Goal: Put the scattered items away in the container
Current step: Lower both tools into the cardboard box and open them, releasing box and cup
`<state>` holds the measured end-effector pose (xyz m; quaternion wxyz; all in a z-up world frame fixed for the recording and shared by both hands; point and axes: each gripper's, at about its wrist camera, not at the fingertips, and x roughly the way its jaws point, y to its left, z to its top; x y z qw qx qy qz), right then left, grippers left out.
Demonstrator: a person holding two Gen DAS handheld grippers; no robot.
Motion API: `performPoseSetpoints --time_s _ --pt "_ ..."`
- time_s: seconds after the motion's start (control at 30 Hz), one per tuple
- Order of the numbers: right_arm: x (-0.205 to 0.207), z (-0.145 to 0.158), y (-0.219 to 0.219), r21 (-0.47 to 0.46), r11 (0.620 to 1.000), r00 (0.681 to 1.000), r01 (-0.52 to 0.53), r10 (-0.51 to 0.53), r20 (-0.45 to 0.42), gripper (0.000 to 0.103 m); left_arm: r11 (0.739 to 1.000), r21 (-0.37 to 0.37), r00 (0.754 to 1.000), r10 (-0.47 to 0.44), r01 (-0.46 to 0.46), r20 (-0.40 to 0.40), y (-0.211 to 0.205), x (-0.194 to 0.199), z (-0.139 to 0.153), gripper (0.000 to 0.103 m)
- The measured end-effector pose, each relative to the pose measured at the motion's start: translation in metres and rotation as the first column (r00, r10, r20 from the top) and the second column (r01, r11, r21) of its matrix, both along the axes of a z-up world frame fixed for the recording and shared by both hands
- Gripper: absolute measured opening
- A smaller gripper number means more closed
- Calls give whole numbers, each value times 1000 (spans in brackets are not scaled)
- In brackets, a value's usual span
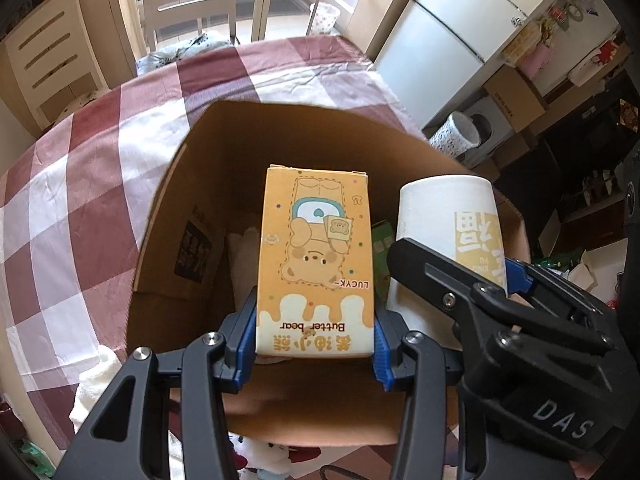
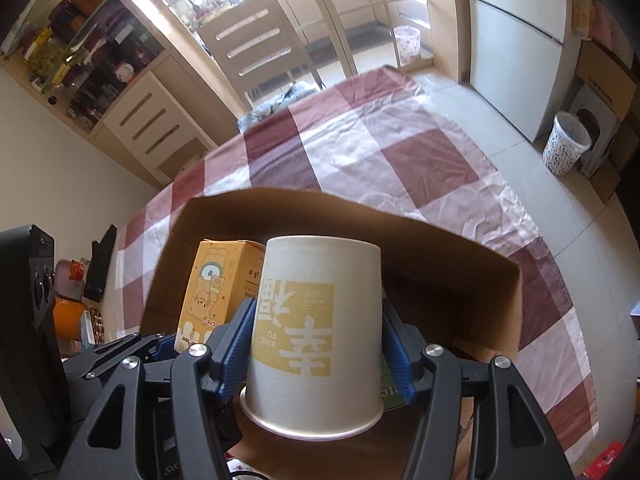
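Both grippers point steeply down, side by side. The left gripper (image 1: 316,320) has its blue pads clamped on something, and the right gripper (image 2: 316,344), just beside it, grips too.

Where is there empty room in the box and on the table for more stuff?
Bare floor shows along the near wall of the brown cardboard box. Deeper in, green packet and white thing crowd it. The red-and-white checked tablecloth beyond the box's far wall is bare.

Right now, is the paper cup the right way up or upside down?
Upside down. In the right wrist view the paper cup has its rolled rim nearest the right gripper, closed base pointing away, and its printing reads inverted.
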<state>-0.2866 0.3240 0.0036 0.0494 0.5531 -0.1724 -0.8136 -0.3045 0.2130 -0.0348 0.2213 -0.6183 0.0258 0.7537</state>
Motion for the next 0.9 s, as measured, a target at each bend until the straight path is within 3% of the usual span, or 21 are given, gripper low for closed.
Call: performPoseSetpoints --time_s 0.57,0.67,0.9 --pt "-8 -26 -2 11 1000 998 -14 13 60 61 999 -50 999 -15 17 30 3 -6 -22 48" --pt "-9 -25 0 2 1000 998 -7 7 62 62 998 -62 999 -26 27 28 5 -5 -22 57" --pt "-10 -18 10 -37 999 998 26 -24 64 62 996 -73 999 -46 46 3 8 -2 -15 68"
